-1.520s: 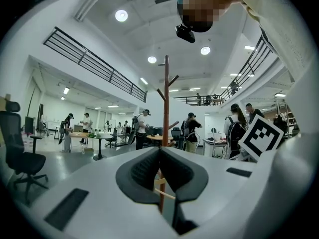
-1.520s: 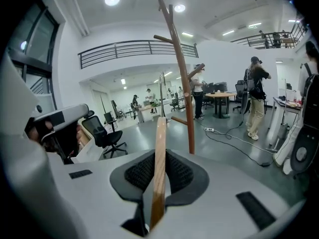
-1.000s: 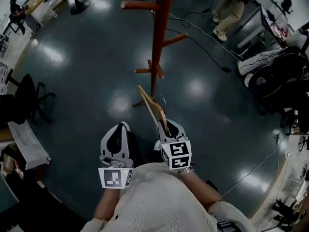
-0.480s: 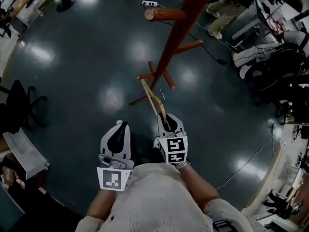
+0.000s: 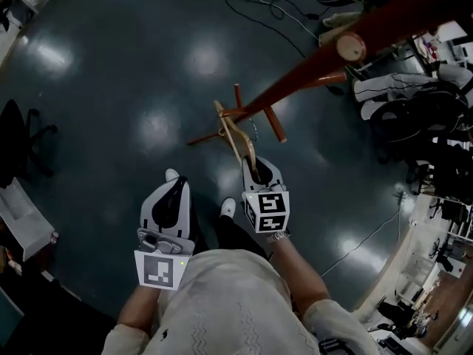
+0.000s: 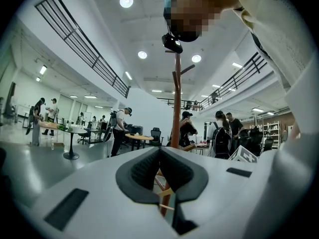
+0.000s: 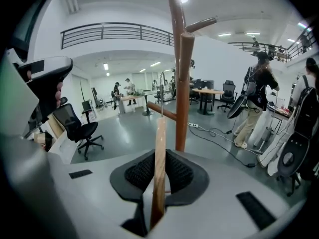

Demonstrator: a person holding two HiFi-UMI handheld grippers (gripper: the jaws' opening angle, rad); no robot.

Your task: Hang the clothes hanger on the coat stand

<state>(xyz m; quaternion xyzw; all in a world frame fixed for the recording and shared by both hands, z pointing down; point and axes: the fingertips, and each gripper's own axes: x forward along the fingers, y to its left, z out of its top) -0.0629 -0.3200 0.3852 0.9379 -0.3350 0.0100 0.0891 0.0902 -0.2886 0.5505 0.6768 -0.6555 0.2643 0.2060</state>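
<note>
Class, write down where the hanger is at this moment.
In the head view, just right of centre, the hanger is clamped in the right gripper. It reaches forward towards the foot of the coat stand and is not yet on a peg.

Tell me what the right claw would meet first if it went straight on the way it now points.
Most likely the reddish-brown wooden coat stand, its upright pole. The right claw is shut on the pale wooden clothes hanger, whose far end would arrive first; depth is unclear.
</note>
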